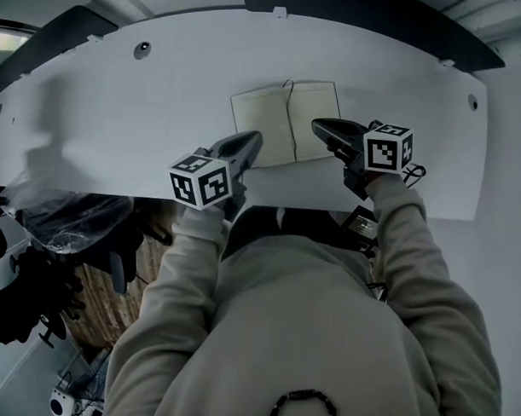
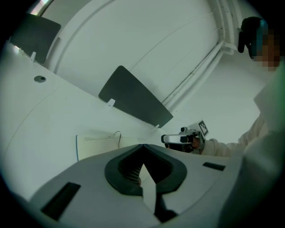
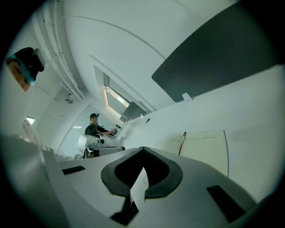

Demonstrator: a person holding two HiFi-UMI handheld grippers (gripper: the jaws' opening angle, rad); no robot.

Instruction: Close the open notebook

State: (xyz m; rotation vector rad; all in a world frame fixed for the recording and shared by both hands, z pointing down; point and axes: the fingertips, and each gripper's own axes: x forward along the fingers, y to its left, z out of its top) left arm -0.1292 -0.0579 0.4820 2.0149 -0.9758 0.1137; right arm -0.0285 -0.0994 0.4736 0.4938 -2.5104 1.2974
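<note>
Closest in, the person's pale sleeves (image 1: 398,241) reach forward, one hand-held gripper in each hand. On the left, the marker cube (image 1: 200,181) sits just above the wrist, and the left hand-held gripper (image 1: 256,136) points up and to the right towards the notebook. In its own view, the left hand-held gripper (image 2: 143,146) has its jaws pressed together at the tips, with nothing pinched between them. On the right there's another marker cube (image 1: 388,147), and the right hand-held gripper (image 1: 317,124) angles in from the other side. Its jaws are pressed together too, tip to tip, and empty (image 3: 142,148). From the left gripper view, the right hand-held gripper (image 2: 165,139) hangs above the bench off to the right.

Just past both tips lies the notebook (image 1: 262,117), open flat on the white bench (image 1: 112,106) with its pale pages facing up. The left tip overlaps the near corner of the left page in the head view, and the right tip overlaps the near edge of the right page. Whether either one touches the paper, I can't tell. In both gripper views the notebook (image 2: 98,144) (image 3: 205,149) lies ahead of the jaws. A thin dark cord (image 1: 287,84) loops out at the far end of the spine.

Further out there's a round hole (image 1: 141,49) in the bench top, then dark panels (image 1: 347,4) standing along its far edge. Far off in the right gripper view, a person (image 3: 94,128) sits at another bench.
</note>
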